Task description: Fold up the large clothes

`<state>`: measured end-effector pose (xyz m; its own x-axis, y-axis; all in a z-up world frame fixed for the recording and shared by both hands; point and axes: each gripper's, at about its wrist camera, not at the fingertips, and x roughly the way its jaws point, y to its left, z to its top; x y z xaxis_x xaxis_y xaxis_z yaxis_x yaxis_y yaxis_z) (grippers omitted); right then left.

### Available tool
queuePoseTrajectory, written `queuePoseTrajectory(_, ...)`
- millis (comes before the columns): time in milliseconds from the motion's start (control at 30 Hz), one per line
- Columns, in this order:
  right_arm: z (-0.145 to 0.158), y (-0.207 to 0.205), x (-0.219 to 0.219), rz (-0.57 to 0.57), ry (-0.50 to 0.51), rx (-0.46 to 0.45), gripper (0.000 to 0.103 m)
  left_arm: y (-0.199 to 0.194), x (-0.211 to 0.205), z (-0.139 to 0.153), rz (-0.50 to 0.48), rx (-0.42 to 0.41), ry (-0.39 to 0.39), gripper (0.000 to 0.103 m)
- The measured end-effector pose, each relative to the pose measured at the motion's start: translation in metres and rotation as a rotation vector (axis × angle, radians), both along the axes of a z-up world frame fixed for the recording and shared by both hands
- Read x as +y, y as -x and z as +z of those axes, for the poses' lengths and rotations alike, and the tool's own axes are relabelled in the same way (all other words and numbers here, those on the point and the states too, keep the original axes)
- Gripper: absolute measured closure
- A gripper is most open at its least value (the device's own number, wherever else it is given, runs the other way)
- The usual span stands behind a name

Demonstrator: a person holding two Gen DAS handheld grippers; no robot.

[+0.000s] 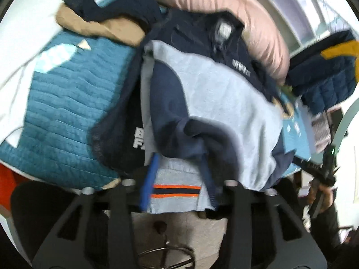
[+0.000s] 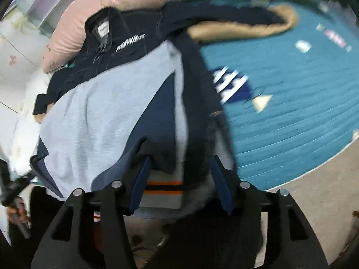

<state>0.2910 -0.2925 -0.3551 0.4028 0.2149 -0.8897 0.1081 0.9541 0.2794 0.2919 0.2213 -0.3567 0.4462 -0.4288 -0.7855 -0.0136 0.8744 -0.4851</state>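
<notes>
Sweatshirt [image 1: 224, 94]: a grey and navy garment was laid over a dark navy jacket [image 2: 134, 35] on the teal quilt [image 2: 291, 112] of the bed.
Hem [image 1: 175, 192]: its orange-striped band was seen between both sets of fingers.
Left tongs [image 1: 179, 179]: spread, around the hem.
Right tongs [image 2: 179, 179]: spread, fabric between them.

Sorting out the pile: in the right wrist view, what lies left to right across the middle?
Pale pink padded quilt → light grey sweatshirt with navy panels → dark navy jacket → teal quilted bedspread.
</notes>
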Motion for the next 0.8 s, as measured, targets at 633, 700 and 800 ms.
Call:
queuePoseTrajectory(633, -0.037, -0.012, 0.054, 0.087, -0.029, 0.215, 0.095, -0.038, -0.048, -0.028, -0.042, 0.178, 0.065, 0.049)
queuePoseTrajectory(700, -0.054, -0.003, 0.047, 0.064, -0.037, 0.273, 0.095, -0.036, -0.041, -0.030, -0.034, 0.181, 0.066, 0.049)
queuePoseTrajectory(800, -0.058, -0.003, 0.048, 0.062, -0.015, 0.274, 0.101, -0.037, -0.038, -0.040, -0.024, 0.200, 0.078, 0.049)
